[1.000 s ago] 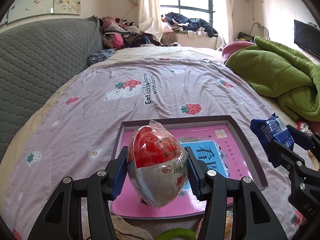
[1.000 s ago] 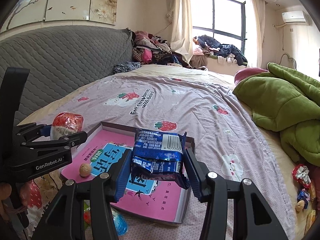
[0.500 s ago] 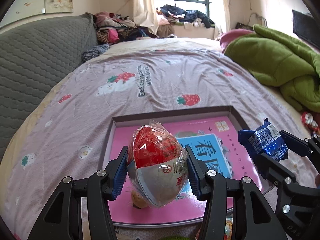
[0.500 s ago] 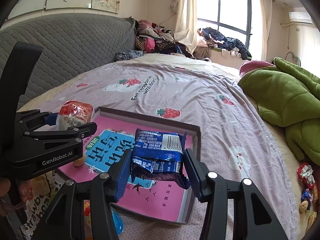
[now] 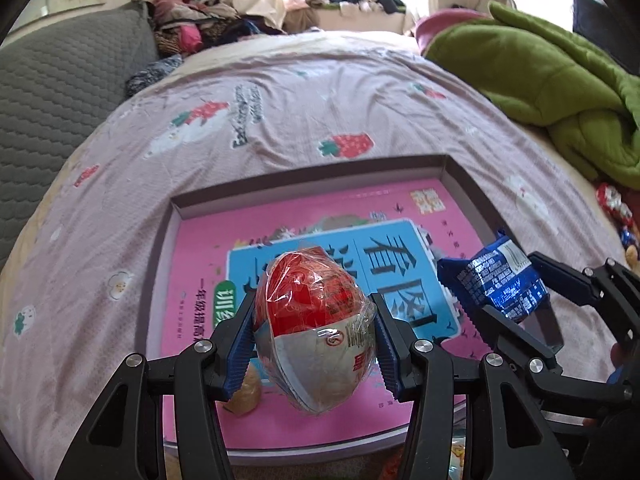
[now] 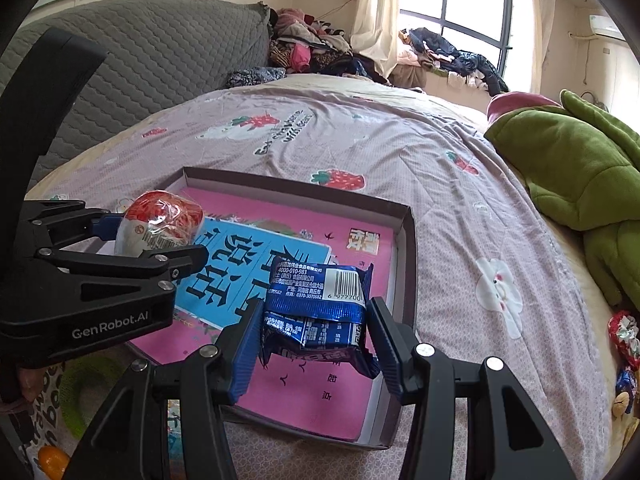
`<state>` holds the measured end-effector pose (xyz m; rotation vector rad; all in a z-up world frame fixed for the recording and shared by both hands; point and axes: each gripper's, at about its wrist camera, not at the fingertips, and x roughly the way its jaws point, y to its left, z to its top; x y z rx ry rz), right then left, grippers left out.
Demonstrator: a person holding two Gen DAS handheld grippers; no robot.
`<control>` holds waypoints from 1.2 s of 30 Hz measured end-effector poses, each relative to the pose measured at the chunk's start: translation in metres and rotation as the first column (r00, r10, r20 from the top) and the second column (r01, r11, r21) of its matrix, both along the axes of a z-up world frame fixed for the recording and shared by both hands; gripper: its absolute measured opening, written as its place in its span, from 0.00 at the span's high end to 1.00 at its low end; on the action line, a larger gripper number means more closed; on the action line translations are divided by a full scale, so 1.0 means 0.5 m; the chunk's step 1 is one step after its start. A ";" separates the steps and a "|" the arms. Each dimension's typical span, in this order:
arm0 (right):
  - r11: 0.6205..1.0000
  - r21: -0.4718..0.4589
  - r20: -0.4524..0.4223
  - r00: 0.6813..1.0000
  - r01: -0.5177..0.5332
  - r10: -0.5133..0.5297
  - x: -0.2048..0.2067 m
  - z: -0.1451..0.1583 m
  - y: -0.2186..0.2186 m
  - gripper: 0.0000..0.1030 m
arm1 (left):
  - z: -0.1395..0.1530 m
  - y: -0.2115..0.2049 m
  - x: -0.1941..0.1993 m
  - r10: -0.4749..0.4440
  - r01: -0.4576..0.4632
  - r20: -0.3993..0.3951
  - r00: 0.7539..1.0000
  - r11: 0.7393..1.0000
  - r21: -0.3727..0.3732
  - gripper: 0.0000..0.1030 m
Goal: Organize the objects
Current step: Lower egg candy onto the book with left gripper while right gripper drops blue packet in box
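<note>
A: Nearest items, one of each?

B: One left gripper (image 5: 316, 344), its blue pads pinching one egg-shaped packet (image 5: 318, 330), red on top and white below, wrapped in clear film. One right gripper (image 6: 314, 344), pinching one blue snack packet (image 6: 320, 312) with a barcode. Both packets hang over the box, not resting on it.

A: The box?

B: One shallow cardboard box (image 5: 466, 184) with low dark walls on four sides, lying on the bedspread (image 5: 280, 120). Its floor shows a pink and blue printed sheet. One small tan lump (image 5: 244, 394) lies on that floor just beside the left gripper's left pad. The rest of the floor is open.

A: Around the box?

B: Loose sweets (image 6: 624, 336) near the bed's right edge; one orange piece (image 6: 52, 460) and one green ring (image 6: 80, 396) by the near left corner.

A: Farther on?

B: Broad flat bedspread, then one green blanket (image 6: 580, 176) heaped right, one grey quilted headboard (image 6: 160, 52) left, one clothes pile (image 6: 312, 52) and one window (image 6: 472, 12) at the back.
</note>
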<state>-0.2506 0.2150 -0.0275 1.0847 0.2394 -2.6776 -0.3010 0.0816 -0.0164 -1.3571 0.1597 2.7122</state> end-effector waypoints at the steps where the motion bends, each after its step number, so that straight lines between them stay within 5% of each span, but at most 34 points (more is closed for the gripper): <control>1: 1.000 0.000 0.006 1.000 -0.002 0.002 -0.001 -0.003 0.000 0.50 | -0.006 0.001 -0.004 0.000 0.000 0.011 1.000 1.000 0.003 0.47; 13: 1.000 0.020 0.065 0.998 0.000 -0.002 -0.011 -0.034 0.001 0.49 | -0.048 0.023 -0.027 -0.042 0.044 0.095 0.995 0.999 -0.015 0.47; 36: 1.000 0.008 0.118 0.993 0.017 -0.018 -0.022 -0.051 0.002 0.48 | -0.055 0.012 -0.034 -0.013 0.012 0.127 0.992 1.000 0.008 0.47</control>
